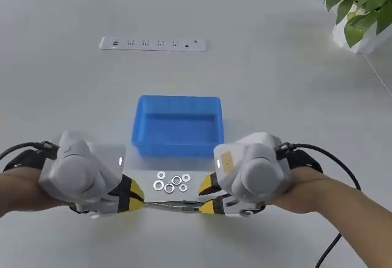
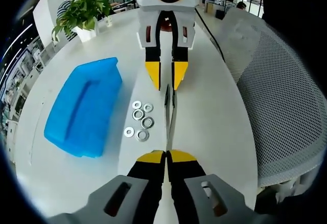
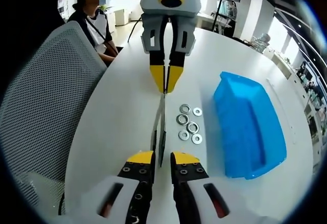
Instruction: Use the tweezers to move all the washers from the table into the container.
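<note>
**While both tongs meet on the tweezers, six washers lie just short of the bin**

Where the two tongs face each other tip to tip at the lower centre of the head view, the tweezers (image 1: pixel 174 204) span the short gap between them. The left tongs (image 2: pixel 167 155) are closed tight on the narrow, joined end. The right tongs (image 3: pixel 162 157) stand a little apart around the spread arms. I cannot tell whether their pads press on the metal.

The washers (image 1: pixel 172 182) form a loose cluster of six, flat on the worktop (image 1: pixel 275 84). In the head view they lie just above the tweezers and just below the near wall of the bin (image 1: pixel 177 147), touching neither. The bin is blue and rectangular, with its rim facing up, and it sits at the centre of the frame.

Bare worktop surrounds the bin on every side. A strip (image 1: pixel 153 43) lies well apart from it in the upper left, and a plant (image 1: pixel 355 5) fills the upper right corner.

In the left gripper view the curved edge of the worktop runs down the right side, with a mesh chair (image 2: pixel 286 96) just beyond it. A bare band of worktop separates the tweezers from that edge. The washers lie on the other side of the tweezers, toward the bin.
</note>
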Demonstrator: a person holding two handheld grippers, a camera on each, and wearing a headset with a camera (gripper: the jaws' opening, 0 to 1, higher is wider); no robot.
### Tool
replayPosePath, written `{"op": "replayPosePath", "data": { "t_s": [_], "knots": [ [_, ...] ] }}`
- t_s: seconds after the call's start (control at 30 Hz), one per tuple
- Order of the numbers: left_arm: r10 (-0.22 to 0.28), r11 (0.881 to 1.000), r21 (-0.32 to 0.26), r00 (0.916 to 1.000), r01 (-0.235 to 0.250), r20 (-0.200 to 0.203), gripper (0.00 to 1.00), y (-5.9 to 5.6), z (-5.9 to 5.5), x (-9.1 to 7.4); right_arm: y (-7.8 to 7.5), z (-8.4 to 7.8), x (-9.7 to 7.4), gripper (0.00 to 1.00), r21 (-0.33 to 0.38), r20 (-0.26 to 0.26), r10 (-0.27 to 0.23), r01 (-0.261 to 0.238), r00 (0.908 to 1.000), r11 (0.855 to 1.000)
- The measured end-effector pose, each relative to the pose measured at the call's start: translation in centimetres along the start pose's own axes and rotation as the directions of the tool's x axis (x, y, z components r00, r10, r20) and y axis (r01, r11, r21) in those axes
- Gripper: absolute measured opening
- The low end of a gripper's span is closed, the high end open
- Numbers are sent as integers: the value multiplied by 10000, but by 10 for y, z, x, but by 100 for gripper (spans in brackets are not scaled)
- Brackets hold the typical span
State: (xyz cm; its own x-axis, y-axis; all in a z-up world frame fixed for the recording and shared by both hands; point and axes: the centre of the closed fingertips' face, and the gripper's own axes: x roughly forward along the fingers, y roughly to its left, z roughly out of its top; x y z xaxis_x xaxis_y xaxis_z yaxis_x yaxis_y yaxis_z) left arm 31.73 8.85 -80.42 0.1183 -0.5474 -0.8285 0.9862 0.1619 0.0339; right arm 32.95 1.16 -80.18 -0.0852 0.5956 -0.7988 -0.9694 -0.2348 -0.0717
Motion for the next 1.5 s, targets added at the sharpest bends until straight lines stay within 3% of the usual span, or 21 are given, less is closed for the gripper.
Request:
{"op": "replayPosePath", "data": {
  "t_s": [0.43, 0.87, 1.3, 1.5],
  "knots": [
    [-159, 9999, 43, 9999, 160, -61, 5, -2, 0, 2, -1, 3, -3, 14, 7, 86, -39, 39, 10000, 10000],
    [-211, 9998, -26, 9997, 211, -111, 5, -5, 3, -14, 0, 18, -5, 17, -86, 266, -23, 25, 9996, 10000],
    [36, 9982, 606, 9992, -12, -395, 5, -3, 23, -36, 6, 26, 3, 17, -219, 282, -40, 47, 9996, 9998],
    [86, 9975, 698, 9998, -73, -186, 5, -3, 38, -44, 6, 27, 5, 16, -267, 268, -49, 56, 9996, 9996]
  ]
}}
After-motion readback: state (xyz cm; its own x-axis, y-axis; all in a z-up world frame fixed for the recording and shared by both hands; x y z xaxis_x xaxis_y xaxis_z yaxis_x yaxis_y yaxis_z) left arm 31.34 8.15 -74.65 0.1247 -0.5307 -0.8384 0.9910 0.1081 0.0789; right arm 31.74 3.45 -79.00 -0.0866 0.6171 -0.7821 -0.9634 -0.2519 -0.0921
